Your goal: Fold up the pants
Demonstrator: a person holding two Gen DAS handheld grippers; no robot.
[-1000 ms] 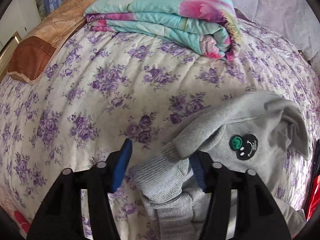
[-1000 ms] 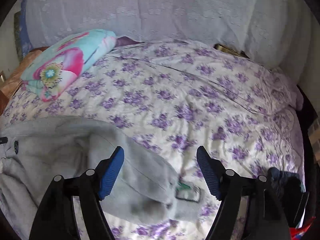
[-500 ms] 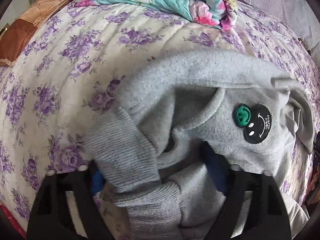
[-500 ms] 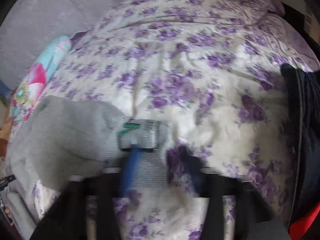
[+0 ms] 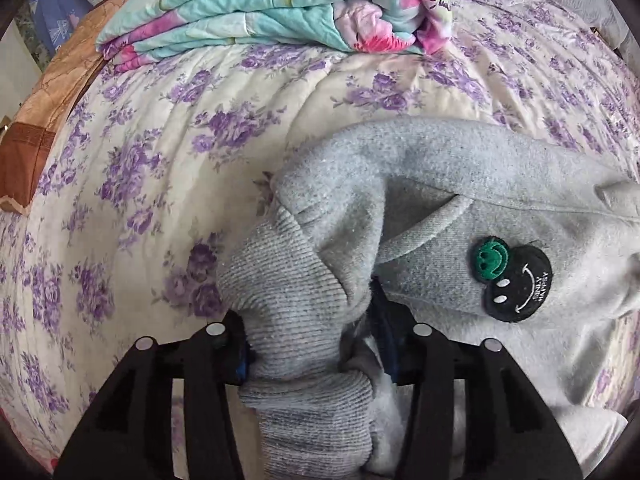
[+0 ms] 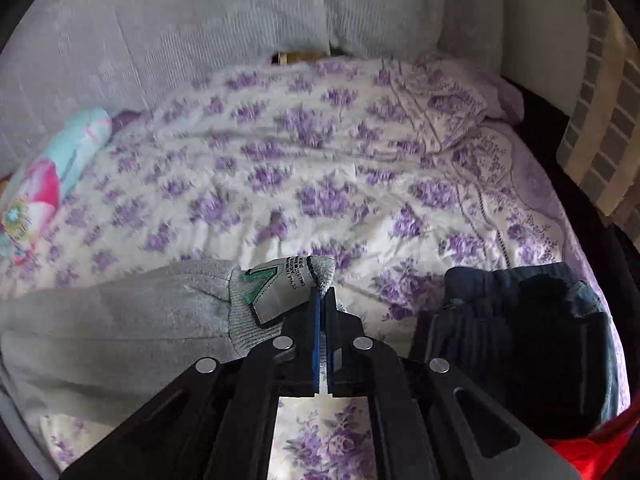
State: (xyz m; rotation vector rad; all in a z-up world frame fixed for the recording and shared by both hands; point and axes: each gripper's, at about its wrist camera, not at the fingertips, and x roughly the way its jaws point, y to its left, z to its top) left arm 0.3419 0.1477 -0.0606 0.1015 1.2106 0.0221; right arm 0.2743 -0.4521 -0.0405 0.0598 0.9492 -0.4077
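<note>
Where the grey fleece pants point(image 5: 460, 208) bunch up in the lower middle of the left wrist view, the left hand-held gripper point(image 5: 312, 344) has its two fingers set on either side of a thick wad of ribbed cuff point(image 5: 288, 280), the blue pads pressed into the knit and only partly closed because of the bulk between them. The pants are soft, pale grey and fuzzy, crumpled into folds across the lower right of that frame, with a round black smiley patch point(image 5: 518, 292) overlapped by a smaller green smiley sewn on the front. In the right wrist view the same pants point(image 6: 120, 320) stretch across the lower left of the frame, and the right hand-held gripper point(image 6: 322, 300) has its fingers pinched nearly together on the ribbed edge beside a white label point(image 6: 280, 284) with green and black print. The garment lies on a bed point(image 6: 340, 184) covered in cream fabric with purple flowers. A folded turquoise and pink quilt point(image 5: 280, 4) sits at the top of the left view, and dark folded clothes point(image 6: 520, 332) lie at the lower right of the right view.
</note>
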